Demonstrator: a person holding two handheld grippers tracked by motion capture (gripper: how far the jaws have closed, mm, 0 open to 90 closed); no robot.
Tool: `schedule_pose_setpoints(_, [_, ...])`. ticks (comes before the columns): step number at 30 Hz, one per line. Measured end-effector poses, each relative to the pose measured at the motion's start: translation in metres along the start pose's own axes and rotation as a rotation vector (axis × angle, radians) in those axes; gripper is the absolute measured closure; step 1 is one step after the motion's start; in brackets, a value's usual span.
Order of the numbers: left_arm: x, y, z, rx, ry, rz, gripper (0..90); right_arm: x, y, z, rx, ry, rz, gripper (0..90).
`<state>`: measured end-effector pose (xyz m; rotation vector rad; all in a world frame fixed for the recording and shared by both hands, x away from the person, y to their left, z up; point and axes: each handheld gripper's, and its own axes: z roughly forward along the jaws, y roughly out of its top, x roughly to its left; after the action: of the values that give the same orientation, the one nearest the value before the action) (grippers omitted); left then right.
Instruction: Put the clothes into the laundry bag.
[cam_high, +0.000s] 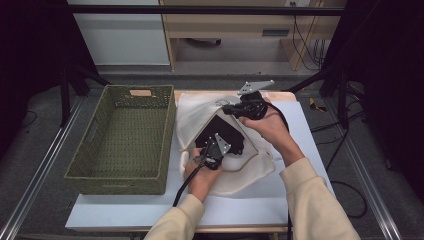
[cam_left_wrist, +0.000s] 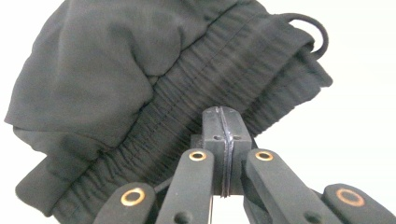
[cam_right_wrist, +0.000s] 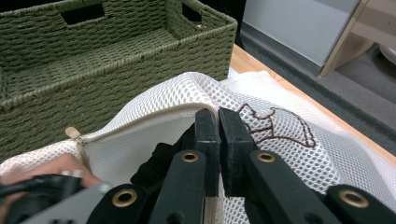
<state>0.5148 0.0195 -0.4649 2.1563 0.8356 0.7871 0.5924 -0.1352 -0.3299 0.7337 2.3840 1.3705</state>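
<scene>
A black garment (cam_high: 227, 131) with a gathered elastic waistband (cam_left_wrist: 196, 93) lies in the mouth of a white mesh bag (cam_high: 195, 112) on the table. My left gripper (cam_high: 215, 142) is shut at the near edge of that waistband, its pads (cam_left_wrist: 226, 116) pressed together with dark cloth pinched between them. My right gripper (cam_high: 226, 108) is shut on the bag's zippered rim (cam_right_wrist: 154, 114) and holds it raised, jaws (cam_right_wrist: 218, 116) nearly touching. Under the rim a bit of the black garment (cam_right_wrist: 156, 163) shows. A brown embroidered motif (cam_right_wrist: 275, 126) marks the mesh.
A green woven basket (cam_high: 165, 145), nothing in it, stands left of the bag, close against it (cam_right_wrist: 116, 56). The bag rests on a white board (cam_high: 300, 150) over a wooden tabletop. Cables trail from both grippers toward the person.
</scene>
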Motion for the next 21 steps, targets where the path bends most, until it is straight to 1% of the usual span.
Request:
schedule_pose_setpoints(2, [-0.002,0.000,-0.010,-0.017,-0.019,-0.009,89.9,0.002,-0.001,-0.001,0.002,0.003,-0.003,87.4])
schedule_pose_setpoints(4, [-0.003,-0.001,-0.021,-0.042,-0.026,-0.001,89.8,0.005,-0.003,-0.002,0.004,0.004,-0.005,87.4])
schedule_pose_setpoints(7, [-0.005,-0.003,-0.039,-0.067,-0.072,-0.022,89.9,0.011,-0.008,-0.003,0.005,0.009,-0.012,87.4])
schedule_pose_setpoints(12, [-0.011,-0.006,-0.068,-0.104,-0.121,-0.013,89.9,0.025,-0.017,-0.005,0.003,0.015,-0.025,87.4])
schedule_pose_setpoints(15, [-0.010,-0.007,-0.083,-0.127,-0.141,-0.021,89.9,0.034,-0.022,-0.006,0.004,0.018,-0.039,87.4])
schedule_pose_setpoints(17, [-0.008,-0.007,-0.091,-0.140,-0.160,-0.042,89.9,0.039,-0.025,-0.006,0.002,0.021,-0.048,87.3])
schedule_pose_setpoints(19, [-0.007,-0.005,-0.098,-0.148,-0.167,-0.037,89.9,0.044,-0.027,-0.007,0.010,0.011,-0.066,87.3])
schedule_pose_setpoints(21, [-0.005,-0.002,-0.106,-0.165,-0.172,-0.041,89.9,0.049,-0.029,-0.008,0.007,0.012,-0.076,87.3])
